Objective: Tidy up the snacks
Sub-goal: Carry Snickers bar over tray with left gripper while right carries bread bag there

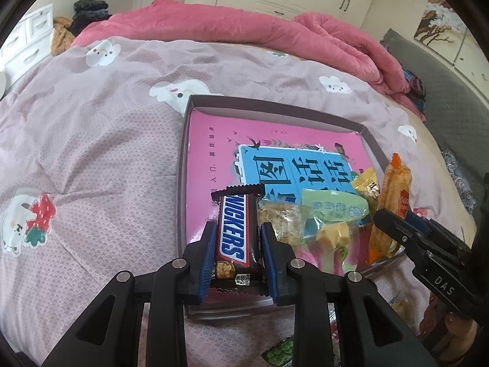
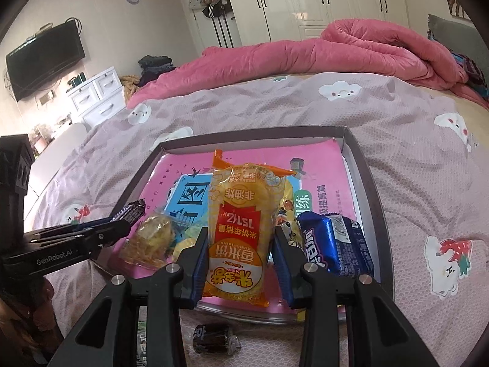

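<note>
My left gripper (image 1: pixel 237 232) is shut on a Snickers bar (image 1: pixel 233 232), held lengthwise over the near left part of the shallow box (image 1: pixel 183 165) with a pink printed floor. My right gripper (image 2: pixel 240 237) is shut on an orange rice-cracker pack (image 2: pixel 241 229), upright over the same box (image 2: pixel 366 177). In the left wrist view the right gripper (image 1: pixel 385 218) holds that cracker pack (image 1: pixel 389 205) at the box's right side. Inside the box lie a clear nut-brittle pack (image 1: pixel 282 218), a green candy pack (image 1: pixel 331 211), a yellow pack (image 1: pixel 366 186) and a blue biscuit pack (image 2: pixel 336 244).
The box rests on a mauve quilt (image 1: pixel 91 153) with cartoon prints. A rolled pink blanket (image 1: pixel 244 27) lies behind it. A small dark wrapped candy (image 2: pixel 214 339) and a green snack pack (image 1: pixel 279 353) lie on the quilt in front of the box. White drawers (image 2: pixel 97 94) stand left.
</note>
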